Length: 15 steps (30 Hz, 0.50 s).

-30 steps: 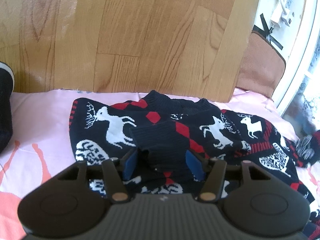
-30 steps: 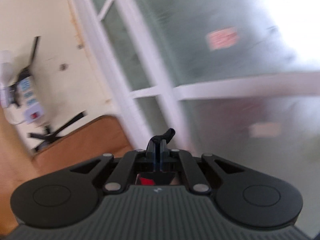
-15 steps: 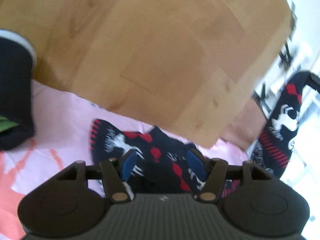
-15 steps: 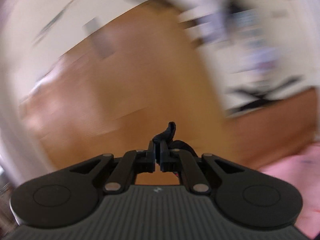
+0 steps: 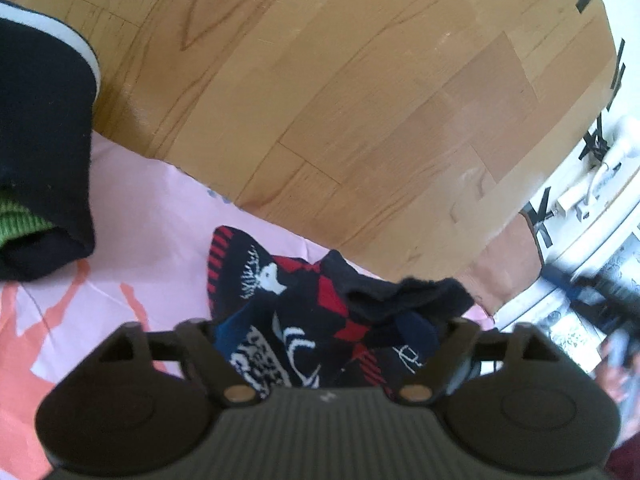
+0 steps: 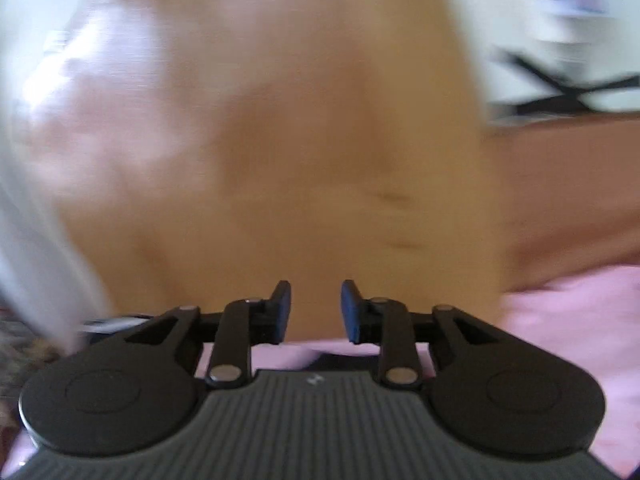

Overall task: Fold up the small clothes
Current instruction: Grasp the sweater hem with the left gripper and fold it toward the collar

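The dark navy knitted sweater with white deer and red diamonds [image 5: 304, 320] lies bunched on the pink sheet with coral shapes [image 5: 132, 216], close to the sheet's far edge where the wooden plank floor [image 5: 360, 92] begins. The left gripper [image 5: 326, 340] stands wide over the sweater, with the cloth heaped between its arms. The fingertips are hidden under the folds, so it is not possible to say if they press any cloth.

The right gripper [image 6: 313, 310] is parted by a moderate gap and holds nothing. Its view is strongly blurred; below it only the pink sheet and the floor can be recognised.

The likely risk is that the heap stays crumpled. If the left gripper closes now, it may catch several layers at once, and the fold would come out uneven. A loose navy flap [image 5: 408, 296] stands up on the sweater's right side and could fall back the wrong way.

No container is visible. Left of the sweater, a dark navy garment with a green ribbed part [image 5: 40, 152] rests on the sheet.
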Each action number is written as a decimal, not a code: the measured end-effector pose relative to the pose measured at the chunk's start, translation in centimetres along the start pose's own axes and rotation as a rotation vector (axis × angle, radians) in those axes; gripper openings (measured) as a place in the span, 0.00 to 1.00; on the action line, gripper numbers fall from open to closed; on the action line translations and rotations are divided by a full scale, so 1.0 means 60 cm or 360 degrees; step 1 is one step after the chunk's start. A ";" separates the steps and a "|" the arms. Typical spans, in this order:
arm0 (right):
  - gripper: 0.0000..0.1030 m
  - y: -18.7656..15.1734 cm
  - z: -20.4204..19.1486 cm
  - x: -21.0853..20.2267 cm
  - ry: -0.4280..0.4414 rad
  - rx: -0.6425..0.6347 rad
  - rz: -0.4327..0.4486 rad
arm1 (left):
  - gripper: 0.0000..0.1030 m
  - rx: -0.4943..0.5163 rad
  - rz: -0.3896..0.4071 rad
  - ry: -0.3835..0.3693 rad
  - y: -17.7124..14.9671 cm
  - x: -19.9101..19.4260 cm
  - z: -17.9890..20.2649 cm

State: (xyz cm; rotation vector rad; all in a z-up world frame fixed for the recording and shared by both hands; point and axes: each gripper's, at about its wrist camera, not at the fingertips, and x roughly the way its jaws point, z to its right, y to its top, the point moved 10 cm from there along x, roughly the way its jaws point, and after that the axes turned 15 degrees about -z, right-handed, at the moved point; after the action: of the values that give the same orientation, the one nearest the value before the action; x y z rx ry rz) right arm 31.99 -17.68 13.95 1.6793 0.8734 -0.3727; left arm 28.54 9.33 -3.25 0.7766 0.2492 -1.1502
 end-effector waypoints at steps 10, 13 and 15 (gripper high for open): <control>0.60 -0.163 0.215 0.018 0.0098 0.0492 -0.0085 | 0.71 0.0085 -0.0048 -0.0019 -0.020 0.011 0.038; 0.60 -0.155 0.217 0.042 0.0034 0.0444 -0.0118 | 0.83 0.0090 -0.0047 0.0015 -0.023 0.018 0.045; 0.59 -0.148 0.215 0.063 0.0017 0.0372 -0.0141 | 0.74 0.0113 -0.0061 0.0077 -0.028 0.029 0.046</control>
State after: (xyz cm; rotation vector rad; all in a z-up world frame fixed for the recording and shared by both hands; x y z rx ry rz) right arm 30.73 -27.71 1.41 1.8614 0.9427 -0.5440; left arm 27.21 5.94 -2.93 0.8663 0.2652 -1.1823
